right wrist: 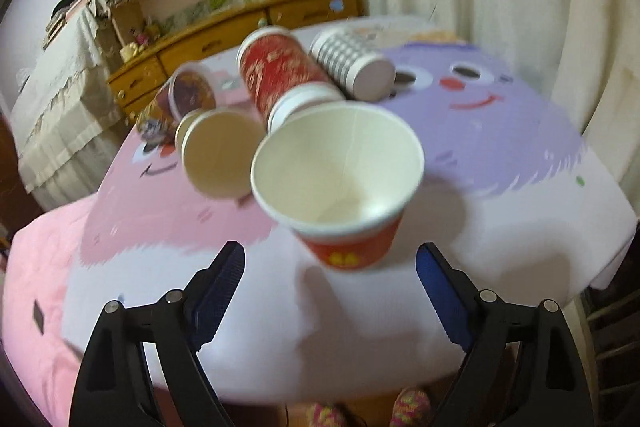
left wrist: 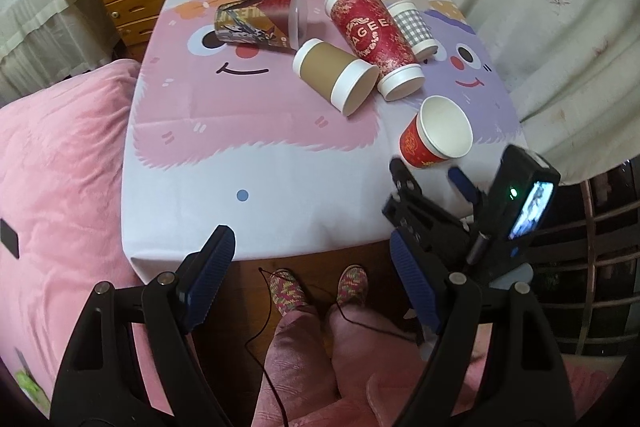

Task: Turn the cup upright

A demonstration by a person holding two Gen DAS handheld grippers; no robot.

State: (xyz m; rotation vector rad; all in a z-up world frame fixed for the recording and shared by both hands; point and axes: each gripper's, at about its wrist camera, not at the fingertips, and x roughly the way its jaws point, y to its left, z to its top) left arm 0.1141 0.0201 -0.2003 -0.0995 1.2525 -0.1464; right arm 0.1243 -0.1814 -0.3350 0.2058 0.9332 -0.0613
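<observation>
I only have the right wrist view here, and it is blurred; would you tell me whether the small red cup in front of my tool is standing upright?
Observer: From the left wrist view, the small red cup stands on its base, mouth up, near the table's front right.
Operator: Thanks. Is the right tool touching it?
Observer: No. The right tool is open, just short of it.
Operator: And the left tool?
Observer: The left tool is open too, back at the table's near edge, holding nothing.

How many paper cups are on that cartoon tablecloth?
5. The small red cup stands upright nearest the right gripper. Lying on their sides: brown cup, tall red cup, checked cup behind it, dark printed cup far left. None seems hidden.
</observation>
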